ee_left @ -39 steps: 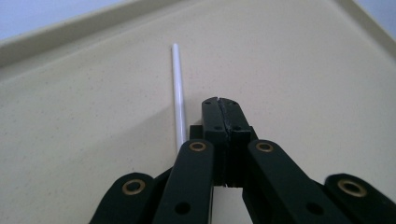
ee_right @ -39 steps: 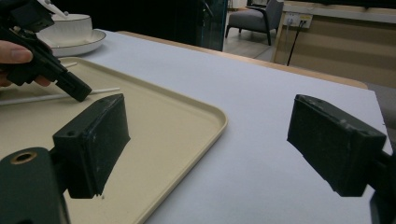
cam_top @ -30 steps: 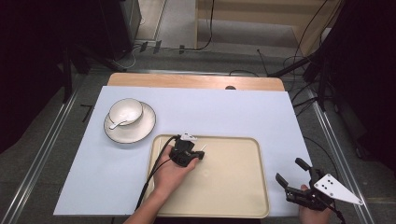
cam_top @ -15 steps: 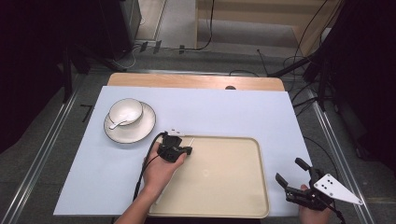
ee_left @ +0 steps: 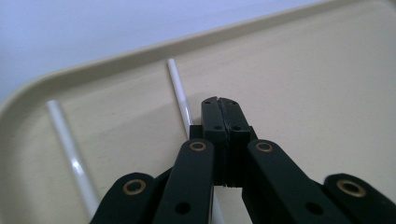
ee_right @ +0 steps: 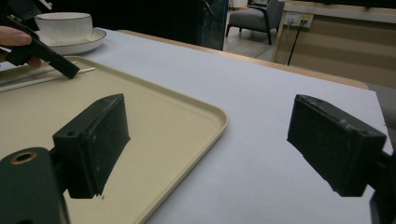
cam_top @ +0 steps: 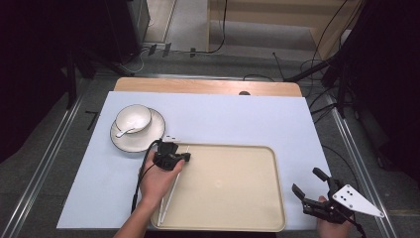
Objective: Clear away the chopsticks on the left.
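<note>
While my left gripper [cam_top: 184, 156] sits low over the near-left corner of the tray [cam_top: 257, 148], the thing it works on is a pair of white chopsticks [cam_top: 171, 196] lying inside the tray along its left wall; their long axis runs from the tray's far-left corner back toward my side, nearly parallel to that wall; in the left gripper view the jaws are pressed together with nothing between them, and one chopstick [ee_left: 180, 91] runs just beside and under the tips while the other chopstick [ee_left: 70, 154] lies further off toward the tray's rounded corner; I cannot tell whether the tips touch the nearer stick; my left hand [cam_top: 161, 181] lies over the sticks' middle with the forearm coming in from the bottom edge, wrist low; my right gripper [cam_top: 309, 186] rests well apart at the near-right of the desk [cam_top: 297, 119], off the tray, jaws spread wide and holding nothing; so the left is plainly the nearer hand; I judge any pick-up would call for opening the jaws across the sticks' axis; a bowl [cam_top: 132, 118] with a spoon [cam_top: 124, 132] stands on a saucer [cam_top: 148, 139] beyond the tray's far-left corner.
</note>
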Demonstrator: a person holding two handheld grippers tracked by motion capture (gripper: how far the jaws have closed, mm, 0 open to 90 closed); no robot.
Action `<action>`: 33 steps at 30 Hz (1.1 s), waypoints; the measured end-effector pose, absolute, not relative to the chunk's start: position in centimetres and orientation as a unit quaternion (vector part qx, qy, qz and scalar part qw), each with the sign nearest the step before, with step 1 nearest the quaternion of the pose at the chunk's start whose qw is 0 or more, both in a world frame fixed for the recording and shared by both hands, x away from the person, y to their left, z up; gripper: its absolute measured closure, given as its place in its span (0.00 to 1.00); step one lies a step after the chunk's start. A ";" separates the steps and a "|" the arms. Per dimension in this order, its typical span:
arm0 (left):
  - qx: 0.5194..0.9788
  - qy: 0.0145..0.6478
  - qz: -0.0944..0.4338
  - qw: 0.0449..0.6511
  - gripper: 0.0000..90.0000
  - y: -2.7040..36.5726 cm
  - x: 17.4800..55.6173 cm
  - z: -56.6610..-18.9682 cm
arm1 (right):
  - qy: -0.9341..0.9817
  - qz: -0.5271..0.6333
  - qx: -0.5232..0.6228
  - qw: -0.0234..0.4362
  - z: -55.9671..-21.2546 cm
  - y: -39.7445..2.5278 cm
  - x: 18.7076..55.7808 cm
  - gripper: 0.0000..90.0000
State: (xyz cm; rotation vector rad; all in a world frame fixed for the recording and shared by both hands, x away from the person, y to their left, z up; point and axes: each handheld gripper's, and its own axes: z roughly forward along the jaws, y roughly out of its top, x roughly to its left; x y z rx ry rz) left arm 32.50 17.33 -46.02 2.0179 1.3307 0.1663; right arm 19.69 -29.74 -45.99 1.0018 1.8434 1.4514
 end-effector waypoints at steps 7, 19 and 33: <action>0.772 0.523 0.070 0.354 1.00 18.4 32.4 -46.0 | 0.693 0.544 0.374 0.290 -46.0 -29.7 19.7 0.14; 0.762 0.532 0.080 0.362 1.00 19.4 32.1 -46.2 | 0.691 0.545 0.375 0.290 -45.8 -29.6 19.7 0.14; 0.785 0.490 0.093 0.366 1.00 21.5 26.6 -44.6 | 0.687 0.545 0.380 0.293 -45.9 -29.7 19.3 0.14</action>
